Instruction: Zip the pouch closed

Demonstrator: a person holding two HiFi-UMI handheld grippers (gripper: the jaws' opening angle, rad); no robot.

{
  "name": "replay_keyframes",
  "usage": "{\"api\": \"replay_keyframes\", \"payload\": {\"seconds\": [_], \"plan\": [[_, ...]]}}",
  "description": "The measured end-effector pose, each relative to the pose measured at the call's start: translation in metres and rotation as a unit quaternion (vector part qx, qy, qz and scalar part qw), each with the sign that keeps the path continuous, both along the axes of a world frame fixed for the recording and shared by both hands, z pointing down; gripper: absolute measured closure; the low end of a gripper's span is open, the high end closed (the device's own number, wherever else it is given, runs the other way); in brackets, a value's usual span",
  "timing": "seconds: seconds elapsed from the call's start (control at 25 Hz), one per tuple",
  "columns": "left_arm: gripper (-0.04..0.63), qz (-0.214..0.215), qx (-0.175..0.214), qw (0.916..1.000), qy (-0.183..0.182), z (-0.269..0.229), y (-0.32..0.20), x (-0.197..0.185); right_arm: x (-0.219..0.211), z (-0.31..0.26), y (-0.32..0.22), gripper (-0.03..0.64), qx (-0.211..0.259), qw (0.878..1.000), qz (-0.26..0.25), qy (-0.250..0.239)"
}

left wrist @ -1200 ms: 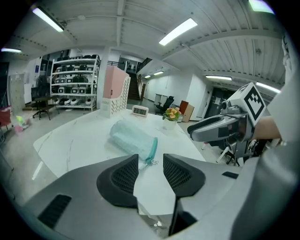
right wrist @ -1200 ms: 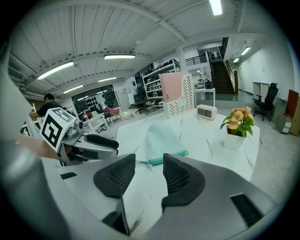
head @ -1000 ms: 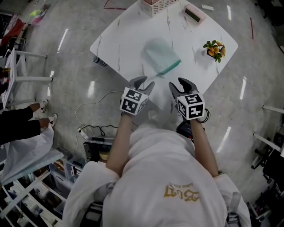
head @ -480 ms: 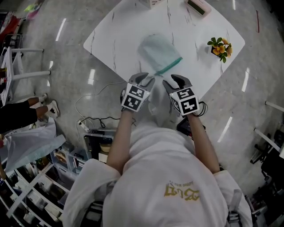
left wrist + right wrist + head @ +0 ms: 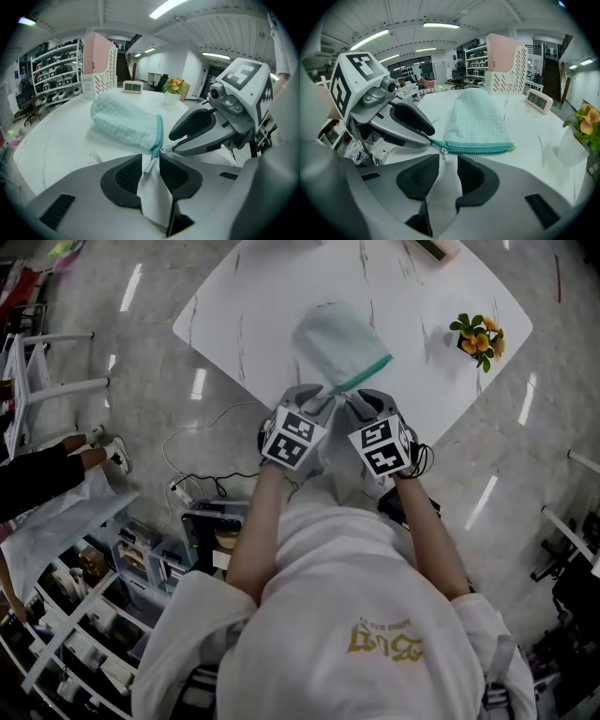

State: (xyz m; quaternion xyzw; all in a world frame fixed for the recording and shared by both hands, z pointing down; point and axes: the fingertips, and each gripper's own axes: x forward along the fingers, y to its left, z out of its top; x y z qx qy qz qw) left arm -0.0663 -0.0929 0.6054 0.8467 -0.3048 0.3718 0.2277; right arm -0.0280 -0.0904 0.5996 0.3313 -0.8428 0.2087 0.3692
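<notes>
**A:** Where is the surface (image 5: 244,315) open?

**B:** Left of the pouch (image 5: 336,338) it lies bare to the edge. On the right, a bare strip runs between the pouch and the flower pot (image 5: 478,337).

**A:** And the far side?

**B:** A pink slotted basket (image 5: 99,58) and a small clock (image 5: 133,86) stand beyond the pouch, well apart from it.

**A:** The near corner?

**B:** Crowded. The left tool (image 5: 314,401) and right tool (image 5: 361,407) sit close side by side, jaws closing. The zip's tail tab (image 5: 149,163) lies between the left's, the pull (image 5: 444,150) at the mouth of the right's.
</notes>
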Motion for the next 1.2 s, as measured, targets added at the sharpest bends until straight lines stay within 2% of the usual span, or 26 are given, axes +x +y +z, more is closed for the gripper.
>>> {"api": "replay_keyframes", "payload": {"seconds": [0.28, 0.44, 0.68, 0.76, 1.2], "plan": [[0.487, 0.026, 0.004, 0.9995, -0.015, 0.005, 0.000, 0.010, -0.005, 0.008, -0.003, 0.514, 0.026, 0.999, -0.026, 0.025], [0.495, 0.037, 0.009, 0.9991, -0.021, 0.006, 0.000, 0.013, -0.011, 0.010, -0.001, 0.549, 0.025, 0.998, -0.041, 0.027], [0.545, 0.052, 0.012, 0.9980, -0.033, 0.010, 0.002, 0.016, -0.015, 0.012, 0.001, 0.572, 0.034, 0.997, -0.053, 0.033], [0.554, 0.049, 0.011, 0.9982, -0.033, 0.011, 0.003, 0.015, -0.016, 0.012, 0.002, 0.594, 0.037, 0.997, -0.054, 0.037], [0.558, 0.052, -0.010, 0.9984, -0.018, 0.009, 0.008, 0.016, -0.015, 0.013, 0.004, 0.601, 0.015, 0.998, -0.051, 0.036]]}}
